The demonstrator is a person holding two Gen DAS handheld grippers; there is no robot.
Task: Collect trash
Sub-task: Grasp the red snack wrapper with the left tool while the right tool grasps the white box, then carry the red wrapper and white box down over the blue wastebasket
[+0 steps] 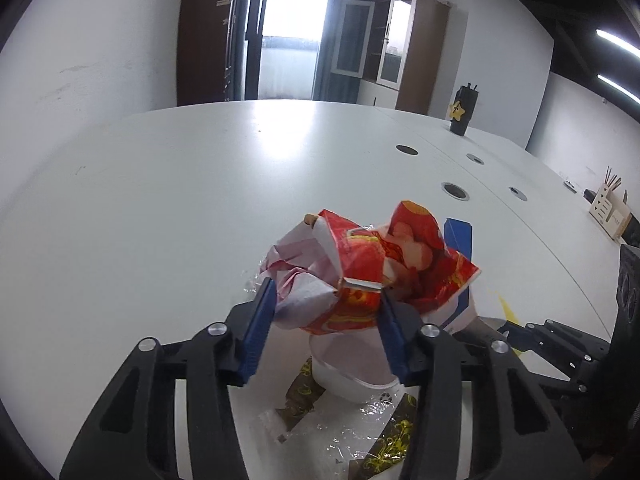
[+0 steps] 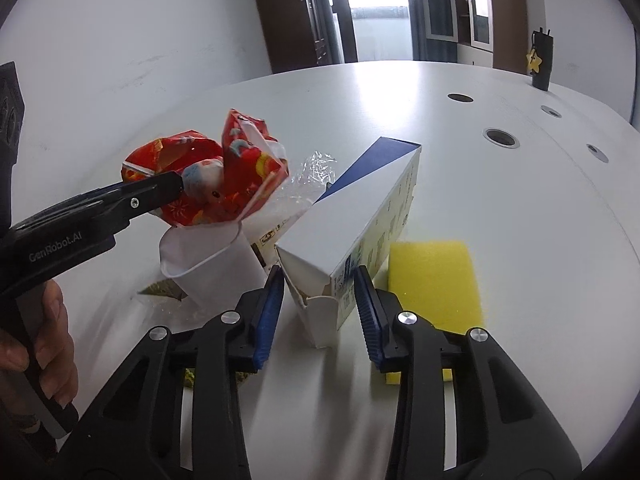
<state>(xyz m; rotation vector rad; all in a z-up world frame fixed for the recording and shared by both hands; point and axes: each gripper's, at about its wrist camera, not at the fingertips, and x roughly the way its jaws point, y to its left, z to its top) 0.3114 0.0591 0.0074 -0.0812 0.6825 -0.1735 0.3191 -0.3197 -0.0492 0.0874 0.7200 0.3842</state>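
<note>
My left claw [image 1: 326, 316] grips the crumpled red wrapper [image 1: 372, 276], lifted just above the mouth of the white cup [image 2: 208, 256]. My right claw [image 2: 318, 312] stands wide, its pads either side of the near end of the white-and-blue carton [image 2: 360, 216]; whether they touch it I cannot tell. Judgement: centre the wrapper over the cup before release, or it may tip the cup. Clear film [image 2: 316, 172] and a yellow sponge [image 2: 436, 280] lie beside the carton, toward the counter's [image 1: 160, 200] near edge. Black tumbler [image 1: 462, 110] at the far right edge. White walls, bright doorway [image 1: 292, 28] beyond.
</note>
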